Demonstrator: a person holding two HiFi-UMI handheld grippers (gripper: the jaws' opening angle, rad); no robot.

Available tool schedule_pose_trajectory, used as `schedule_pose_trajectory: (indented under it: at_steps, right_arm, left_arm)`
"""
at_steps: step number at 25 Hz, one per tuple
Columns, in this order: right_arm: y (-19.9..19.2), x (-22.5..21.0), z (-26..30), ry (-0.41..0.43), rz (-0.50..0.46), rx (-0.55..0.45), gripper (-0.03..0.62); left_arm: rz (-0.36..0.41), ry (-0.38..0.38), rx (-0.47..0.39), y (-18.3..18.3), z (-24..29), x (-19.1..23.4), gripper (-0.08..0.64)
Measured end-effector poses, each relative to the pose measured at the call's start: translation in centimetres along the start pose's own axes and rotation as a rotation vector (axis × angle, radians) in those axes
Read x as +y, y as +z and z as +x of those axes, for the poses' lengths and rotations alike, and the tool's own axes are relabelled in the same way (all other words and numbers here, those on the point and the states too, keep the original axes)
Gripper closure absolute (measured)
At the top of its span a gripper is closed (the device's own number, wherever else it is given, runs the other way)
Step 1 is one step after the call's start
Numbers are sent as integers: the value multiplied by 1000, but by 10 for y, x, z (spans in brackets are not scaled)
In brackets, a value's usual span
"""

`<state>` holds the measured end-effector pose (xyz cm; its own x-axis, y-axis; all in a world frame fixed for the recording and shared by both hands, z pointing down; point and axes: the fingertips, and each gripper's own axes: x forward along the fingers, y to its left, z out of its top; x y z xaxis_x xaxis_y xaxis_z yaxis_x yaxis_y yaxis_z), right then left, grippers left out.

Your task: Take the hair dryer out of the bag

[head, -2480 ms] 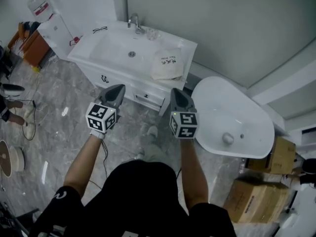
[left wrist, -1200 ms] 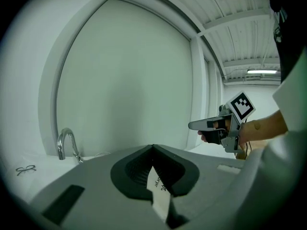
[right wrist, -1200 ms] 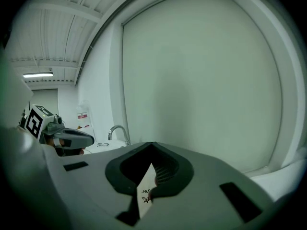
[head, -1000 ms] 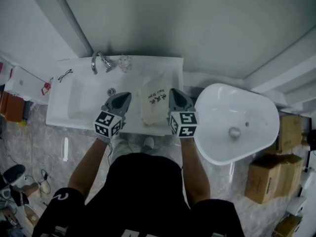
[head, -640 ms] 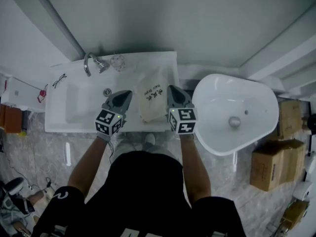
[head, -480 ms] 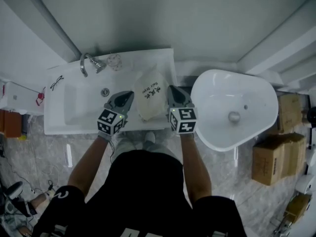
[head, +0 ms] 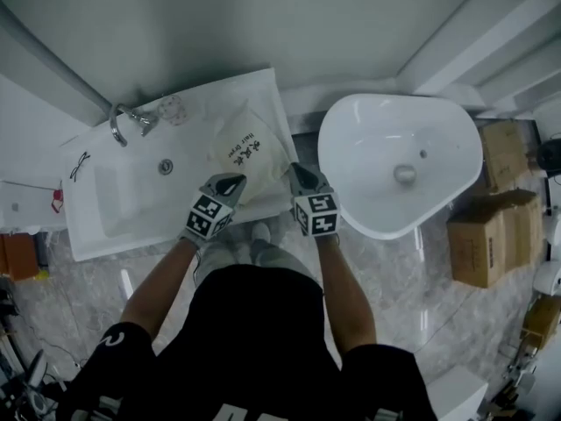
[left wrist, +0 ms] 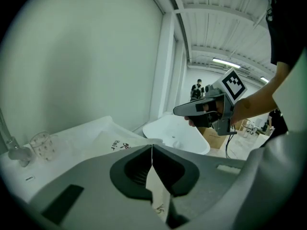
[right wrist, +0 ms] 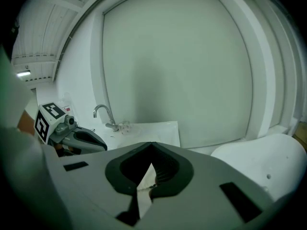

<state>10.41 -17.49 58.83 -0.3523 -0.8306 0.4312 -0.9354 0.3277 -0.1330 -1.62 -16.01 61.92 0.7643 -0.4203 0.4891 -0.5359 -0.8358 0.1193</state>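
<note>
We find the cloth bag (head: 245, 152) lying at the right end of the sink top (head: 254, 84), near its front edge. It is bulging, contents hidden. A glass (head: 171, 110) stands at the back edge by the tap (head: 127, 121). The left gripper (head: 235, 180) and right gripper (head: 294, 170) flank the bag's near end, jaws pressed together on nothing.

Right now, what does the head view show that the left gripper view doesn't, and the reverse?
Only the head view: the sink drain and the person's black top from above. Only the left gripper view: ceiling light strips, people standing far off, and the line where the left gripper has its jaws shut together. Both: the bag lying on the sink counter, the drinking glass, the white tub and the right gripper.
</note>
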Motion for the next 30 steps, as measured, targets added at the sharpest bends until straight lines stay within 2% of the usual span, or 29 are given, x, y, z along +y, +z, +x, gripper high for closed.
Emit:
schedule_pose_trajectory:
  at_steps: [4,10,14,18,20,22,26,30]
  right_arm:
    - [-36,-10,-12,-30,46,43,601]
    - [-73,-20,-26,-58,105,87,601]
    - [-91,-19,-28,-62,125,106,601]
    - [-104,-19,-30,-64,140,122,601]
    - [-106,-21,-30,-66,141,123,601]
    - [-108,-22,-30,-64,151,127,601]
    - [-104,-21,-22,-50,163,126,601]
    - [-91,-11,-2,-13,133,116,601]
  left_arm:
    - [15,-33,85,-31,22,-12,553]
    - [62,-63,232,-73,57,-25,433]
    - [112,-21,323,-99,77,-22,386]
    - [212,33,407,-113,86,-14,385]
    - [237,43,399,-105,84,-10,423]
    - [225,41,361,-90,81,-7,534]
    - [162,47,290,-49,74,6,540]
    - [110,69,214,-4,72,23,540]
